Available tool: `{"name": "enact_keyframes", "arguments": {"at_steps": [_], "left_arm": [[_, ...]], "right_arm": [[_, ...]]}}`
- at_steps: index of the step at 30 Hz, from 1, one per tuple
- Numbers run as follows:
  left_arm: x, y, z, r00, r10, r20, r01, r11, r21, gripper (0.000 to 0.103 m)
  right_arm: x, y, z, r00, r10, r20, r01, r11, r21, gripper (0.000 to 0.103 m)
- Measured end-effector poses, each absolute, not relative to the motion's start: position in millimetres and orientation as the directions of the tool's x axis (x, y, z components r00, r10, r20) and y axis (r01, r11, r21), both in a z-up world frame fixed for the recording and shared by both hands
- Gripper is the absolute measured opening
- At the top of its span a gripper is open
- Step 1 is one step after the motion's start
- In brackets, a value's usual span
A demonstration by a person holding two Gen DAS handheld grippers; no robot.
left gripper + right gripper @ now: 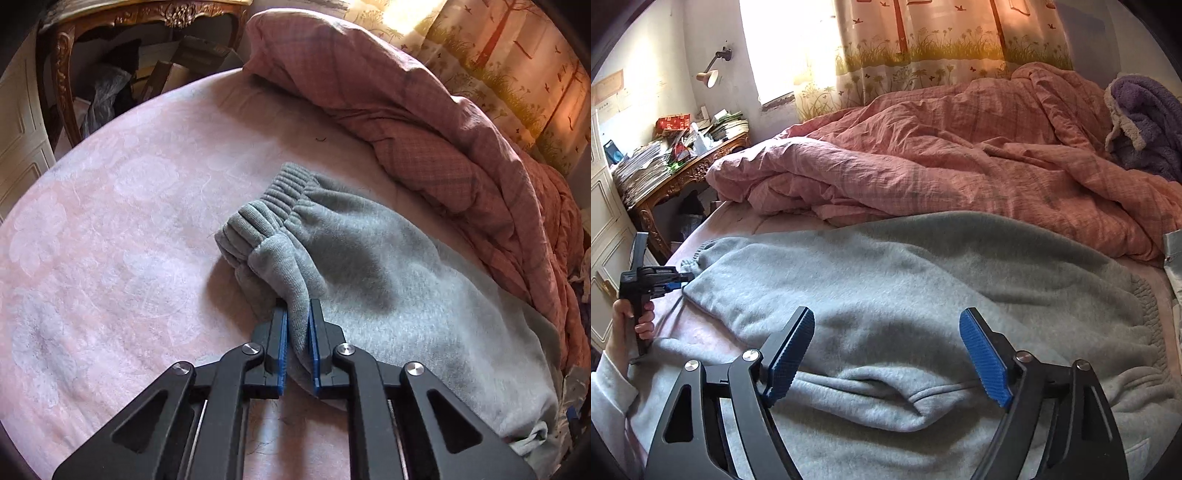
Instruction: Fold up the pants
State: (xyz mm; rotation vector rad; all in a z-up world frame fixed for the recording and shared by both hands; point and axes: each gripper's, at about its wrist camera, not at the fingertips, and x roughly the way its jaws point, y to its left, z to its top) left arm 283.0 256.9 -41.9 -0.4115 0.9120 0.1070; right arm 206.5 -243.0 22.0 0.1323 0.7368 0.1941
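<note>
Left wrist view first: my left gripper (297, 314) is clamped narrow on a bunched fold of the grey pants (369, 266), near the leg end. The ribbed cuffs (273, 206) sit at about 12 o'clock from the pinch, stacked one on the other. The rest of the pants run off toward 4 o'clock across the pink bed sheet (110, 240), with the rumpled pink duvet (424, 129) piled along the far side at 1 to 3 o'clock.

Right wrist view: my right gripper (886, 332) is spread wide and holding nothing, hovering just above the hip part of the pants (905, 295). There's a raised pocket-ish ridge in the fabric right below the gap between the fingers. The elastic waistband (1145, 314) curves away at 3 o'clock. Over at 9 o'clock you can see my left gripper (677, 285) on the leg end, with my left hand (631, 321) on its handle.

Handling-wise this looks like thick fleece: soft, floppy, not slippery, and heavy enough to sag if lifted from one point. I'd say grab the waistband edge with the right, pinching both layers, so the fold comes over evenly.
</note>
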Motion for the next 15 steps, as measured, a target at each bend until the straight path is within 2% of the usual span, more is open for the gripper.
{"name": "enact_keyframes", "arguments": {"at_steps": [3,6,8,11,13,15], "left_arm": [[275.8,267.2,-28.9,0.657,-0.097,-0.748,-0.255,0.905,-0.341,0.008],[261.1,273.5,-11.4,0.696,-0.106,-0.710,-0.232,0.903,-0.361,0.008],[244.0,272.3,1.4,0.720,-0.097,-0.687,-0.211,0.913,-0.350,0.008],[205.7,262.7,22.6,0.767,-0.038,-0.640,-0.192,0.939,-0.286,0.008],[171.0,251.7,36.3,0.811,-0.044,-0.583,-0.150,0.948,-0.280,0.008],[133.4,237.4,43.9,0.836,-0.045,-0.546,-0.115,0.960,-0.256,0.008]], "right_arm": [[208.6,-229.9,18.8,0.701,0.275,-0.658,-0.158,0.960,0.232,0.078],[215.7,-212.9,19.6,0.706,0.252,-0.662,-0.163,0.967,0.194,0.069],[222.4,-205.3,18.6,0.712,0.213,-0.669,-0.148,0.977,0.154,0.065],[228.4,-210.0,10.2,0.675,0.233,-0.700,-0.127,0.971,0.202,0.054],[222.7,-216.3,4.8,0.664,0.266,-0.699,-0.132,0.961,0.241,0.053],[215.2,-217.7,2.9,0.674,0.246,-0.697,-0.129,0.968,0.217,0.053]]}}
